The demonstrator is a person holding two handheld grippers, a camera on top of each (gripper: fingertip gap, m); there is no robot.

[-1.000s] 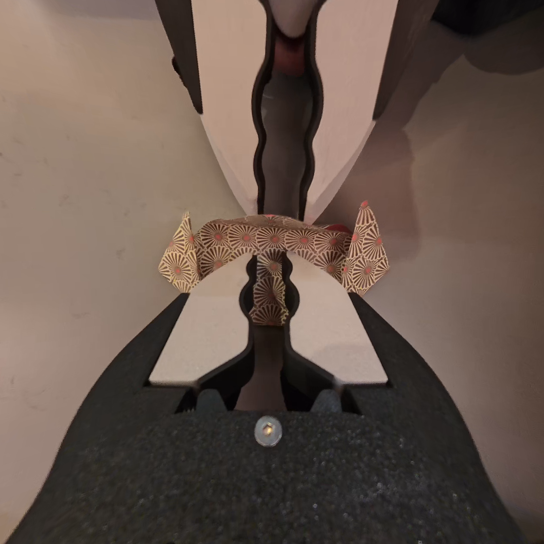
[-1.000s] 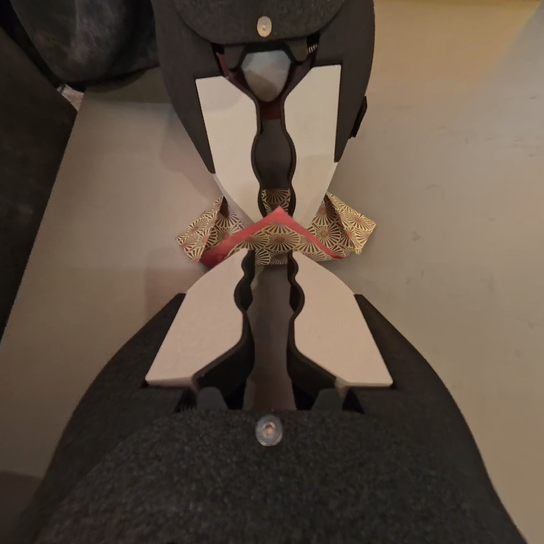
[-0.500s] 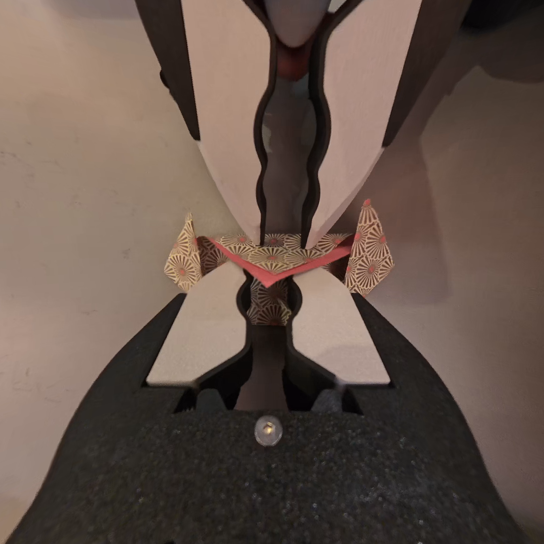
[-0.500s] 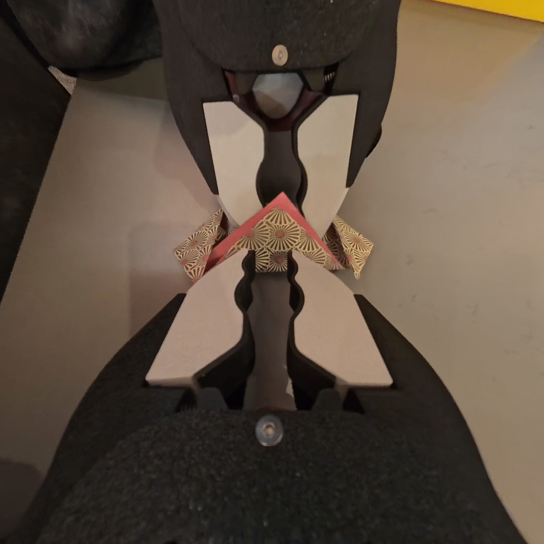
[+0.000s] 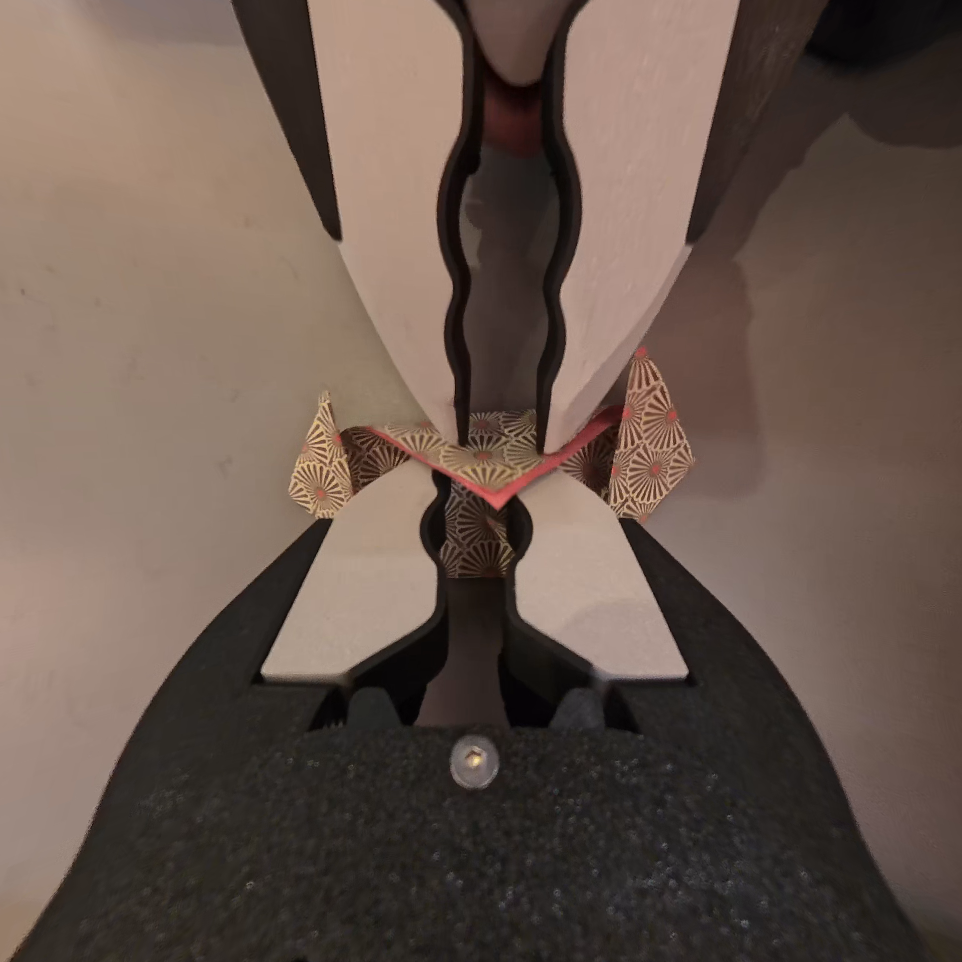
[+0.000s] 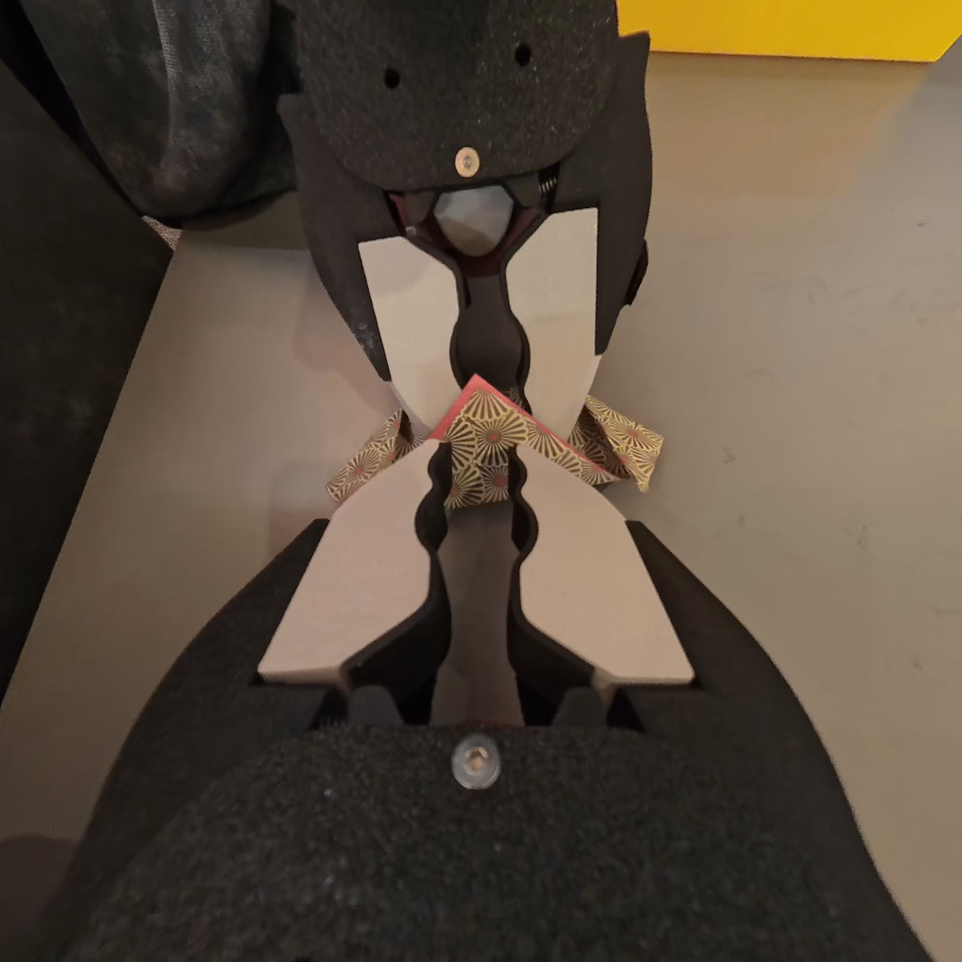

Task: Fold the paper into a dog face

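The folded paper (image 5: pixel 484 458), brown and gold with a pink reverse, lies on the beige table (image 5: pixel 130 260) with an ear standing at each side. A pink-edged pointed flap is folded over its middle, pointing at my left gripper. My left gripper (image 5: pixel 476 484) has its jaws a little apart, its tips on the paper's near edge, and paper shows in the gap. My right gripper (image 5: pixel 501 440) comes from the far side, also narrowly open, tips down on the flap. In the right wrist view the flap (image 6: pixel 489 432) lies between my right gripper (image 6: pixel 476 458) and the left gripper (image 6: pixel 492 385).
A yellow object (image 6: pixel 781 26) stands at the back right of the table. Dark fabric (image 6: pixel 156 104) lies at the back left. The table edge (image 6: pixel 130 338) runs along the left, with dark space beyond it.
The middle of the paper went from an arched band to a flat pink-edged flap folded toward the left gripper. The right gripper has come closer and lower over it.
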